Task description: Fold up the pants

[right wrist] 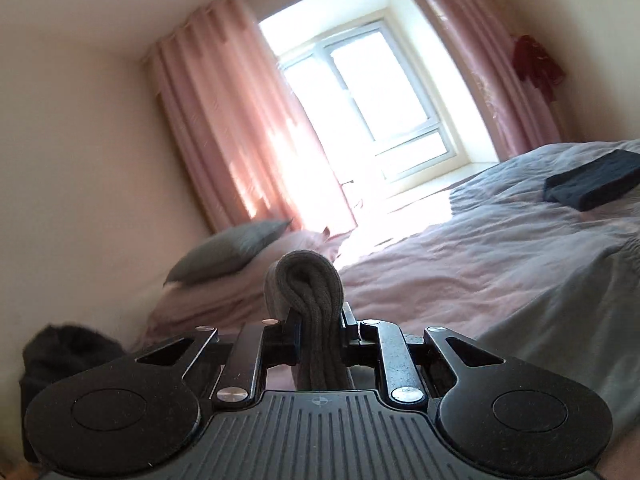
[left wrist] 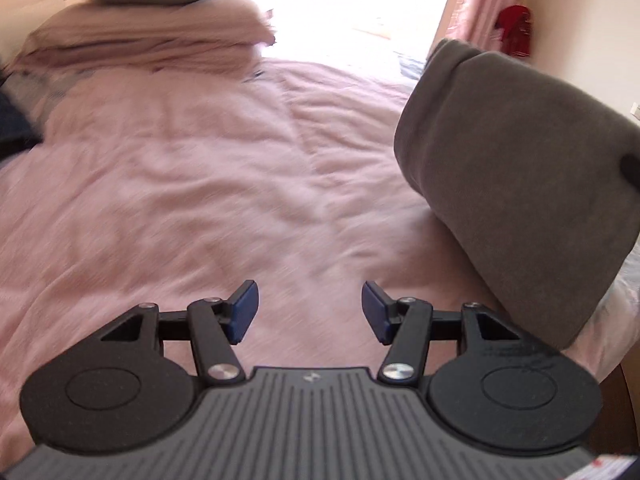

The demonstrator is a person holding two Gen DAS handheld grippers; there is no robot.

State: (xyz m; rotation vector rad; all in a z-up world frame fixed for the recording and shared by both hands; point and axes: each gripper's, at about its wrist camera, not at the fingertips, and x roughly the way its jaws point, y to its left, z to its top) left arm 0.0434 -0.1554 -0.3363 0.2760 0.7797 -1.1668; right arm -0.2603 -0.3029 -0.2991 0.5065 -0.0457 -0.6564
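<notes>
We see the folded grey pants [left wrist: 516, 184] lifted above the right side of the pink bed [left wrist: 192, 184], their long axis slanting from upper left down to lower right, the rounded fold toward the window. The right gripper [right wrist: 320, 332] is clenched on their bunched layers, which stick straight out ahead. The left gripper [left wrist: 310, 312] is released, holding nothing. No readable writing shows.

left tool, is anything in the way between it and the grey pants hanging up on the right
Nothing visible. The left tool stands open and empty over the bare pink bedcover, and the grey pants hang to its right with only open air between. The right tool is shut on a bunched fold of them.
</notes>
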